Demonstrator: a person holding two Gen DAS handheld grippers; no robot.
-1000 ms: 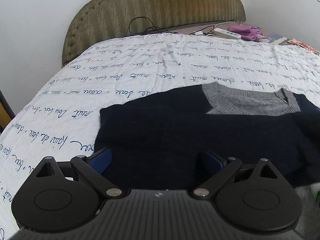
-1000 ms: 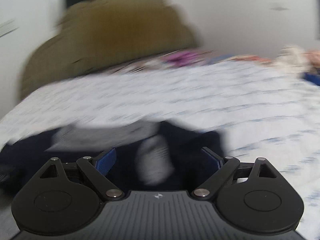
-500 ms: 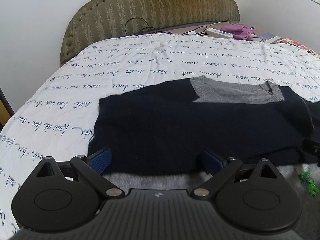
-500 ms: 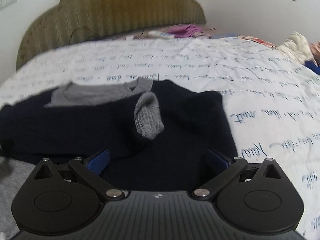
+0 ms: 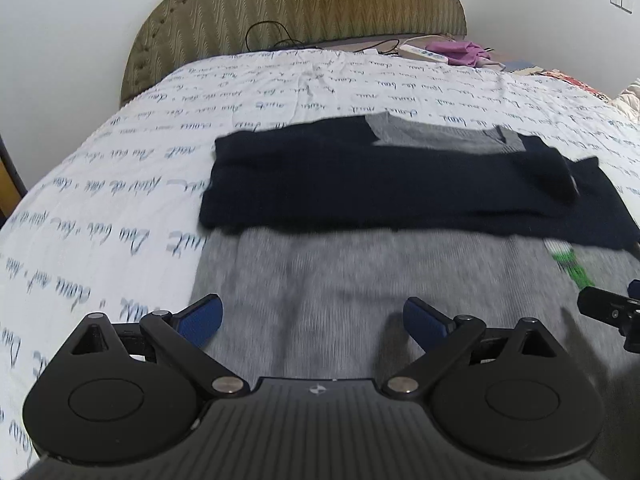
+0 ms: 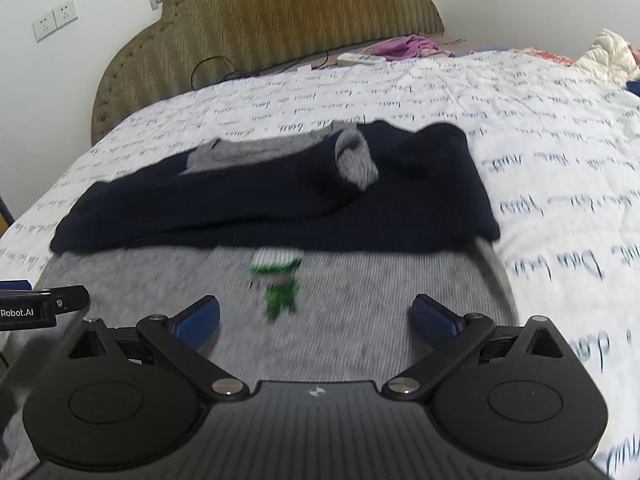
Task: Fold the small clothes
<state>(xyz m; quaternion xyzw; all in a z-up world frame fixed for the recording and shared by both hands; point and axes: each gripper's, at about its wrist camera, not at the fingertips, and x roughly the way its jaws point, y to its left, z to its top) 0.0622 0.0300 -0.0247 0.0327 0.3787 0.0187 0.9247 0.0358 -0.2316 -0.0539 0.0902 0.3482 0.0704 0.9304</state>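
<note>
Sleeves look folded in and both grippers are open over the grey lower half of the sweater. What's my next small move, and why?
Probably lower both grippers to the near grey hem and pinch it. The left gripper and right gripper are open, holding nothing, above the grey part, while the navy upper part already lies with its sleeves folded across. The bottom-up fold looks like what's left.

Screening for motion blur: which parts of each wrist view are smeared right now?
Left wrist: grey knit and near bedsheet lettering smeared, headboard crisp. Right wrist: green print, grey cuff and sheet lettering smeared; both views bow from fisheye.
</note>
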